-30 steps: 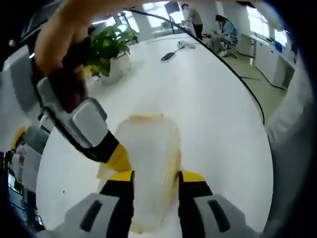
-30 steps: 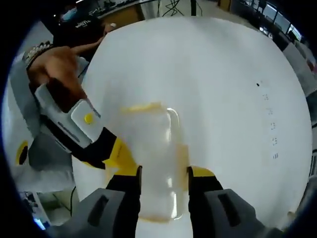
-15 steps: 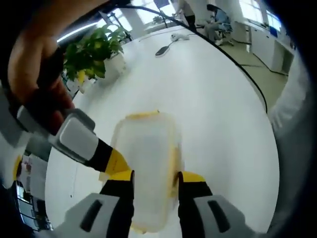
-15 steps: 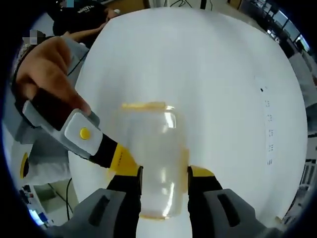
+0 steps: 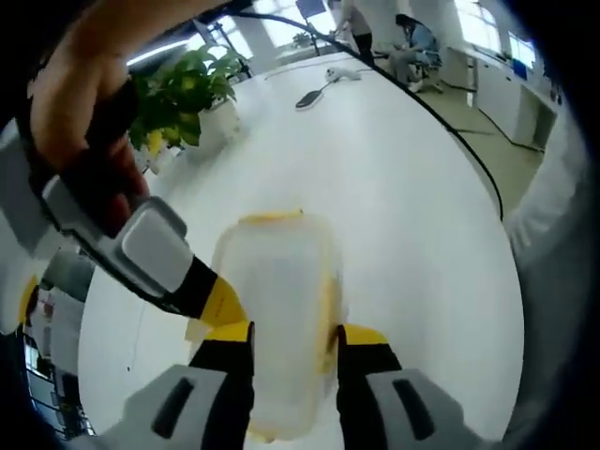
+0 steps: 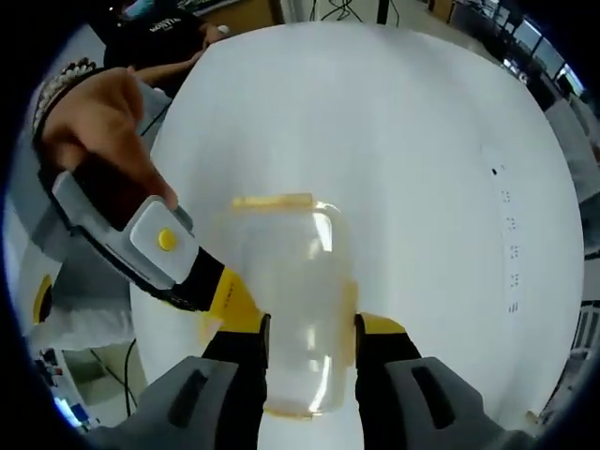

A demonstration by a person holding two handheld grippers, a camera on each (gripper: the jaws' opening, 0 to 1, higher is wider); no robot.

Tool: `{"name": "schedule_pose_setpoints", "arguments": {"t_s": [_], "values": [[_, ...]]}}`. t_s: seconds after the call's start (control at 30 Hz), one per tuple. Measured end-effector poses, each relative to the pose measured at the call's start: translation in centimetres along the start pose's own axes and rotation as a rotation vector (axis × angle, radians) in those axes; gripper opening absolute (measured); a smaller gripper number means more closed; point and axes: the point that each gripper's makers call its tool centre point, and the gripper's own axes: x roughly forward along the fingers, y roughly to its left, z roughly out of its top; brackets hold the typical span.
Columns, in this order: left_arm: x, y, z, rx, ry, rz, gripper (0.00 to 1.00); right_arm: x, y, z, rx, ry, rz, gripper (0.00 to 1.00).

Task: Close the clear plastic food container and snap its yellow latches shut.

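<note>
The clear plastic container (image 5: 277, 309) lies on the round white table (image 5: 403, 187) with its lid on. Yellow latches show at its far end (image 5: 272, 218) and its right side (image 5: 327, 309). My left gripper (image 5: 295, 339) has its jaws pressed against the container's two sides. In the right gripper view the same container (image 6: 295, 309) sits between the jaws of my right gripper (image 6: 309, 337), which also close on its sides. In each view the other gripper (image 5: 150, 253) (image 6: 159, 253) reaches in from the left in a person's hand, its yellow tip touching the container's left edge.
A potted green plant (image 5: 183, 98) stands on the table at the far left. A dark flat object (image 5: 311, 98) and a small white one (image 5: 342, 73) lie near the far rim. People sit beyond the table (image 5: 412, 42). A person's arm (image 6: 173, 70) rests at the rim.
Both views shifted a little with the hands. The hand holding the other gripper moved slightly along the left side. The container and both grips stay as they were.
</note>
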Motion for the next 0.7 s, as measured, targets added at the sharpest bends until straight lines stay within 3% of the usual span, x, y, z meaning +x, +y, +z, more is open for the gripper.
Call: {"name": "schedule_pose_setpoints", "arguments": {"t_s": [0.33,0.7], "values": [[0.07,-0.04,0.10,0.007,0.018,0.036,0.26,-0.07,0.21,0.01,-0.004,0.018,-0.001,0.33],[-0.08,-0.42,0.32,0.034,-0.002,0.075,0.21,-0.08,-0.07,0.06,-0.003,0.043,0.007,0.33]]}}
